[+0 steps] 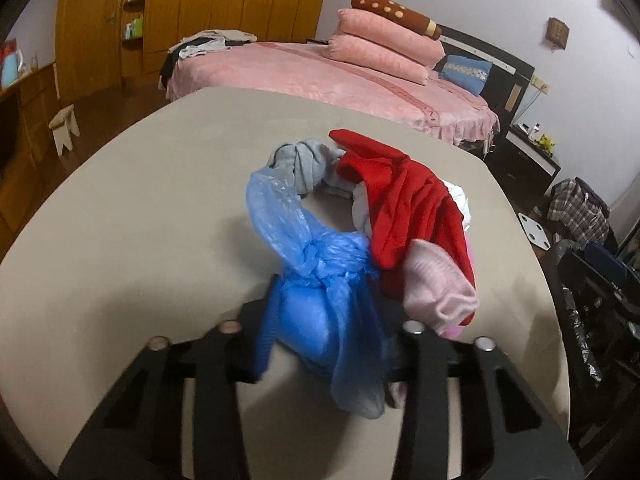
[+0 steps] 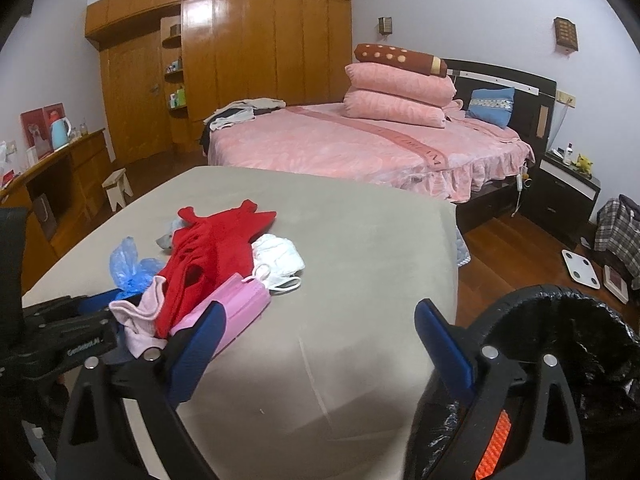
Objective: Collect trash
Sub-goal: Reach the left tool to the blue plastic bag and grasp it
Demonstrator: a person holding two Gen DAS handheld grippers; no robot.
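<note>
Trash collection barely begun at a cluttered bedside table.

Left gripper [image 1: 320,336] pinches a knotted, crinkly blue plastic bag [image 1: 320,280] at the near edge of the beige table [image 1: 140,220]; right gripper [image 2: 316,332] hangs spread and holding nothing beside the black-lined bin [image 2: 568,320]. A pleated pink mask [image 2: 240,304], white mask [image 2: 280,256] and soft red garment [image 2: 212,248] lie heaped, uncollected; whether the bin holds anything cannot be told.

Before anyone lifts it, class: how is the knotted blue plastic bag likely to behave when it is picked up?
The blue plastic bag is thin, crinkled film, so it will probably sag and change shape rather than stay stiff. Its knot looks like the firmest place to pinch. It seems light, and its glossy surface may slip between the left claw's fingers, which sit on either side of it.
</note>
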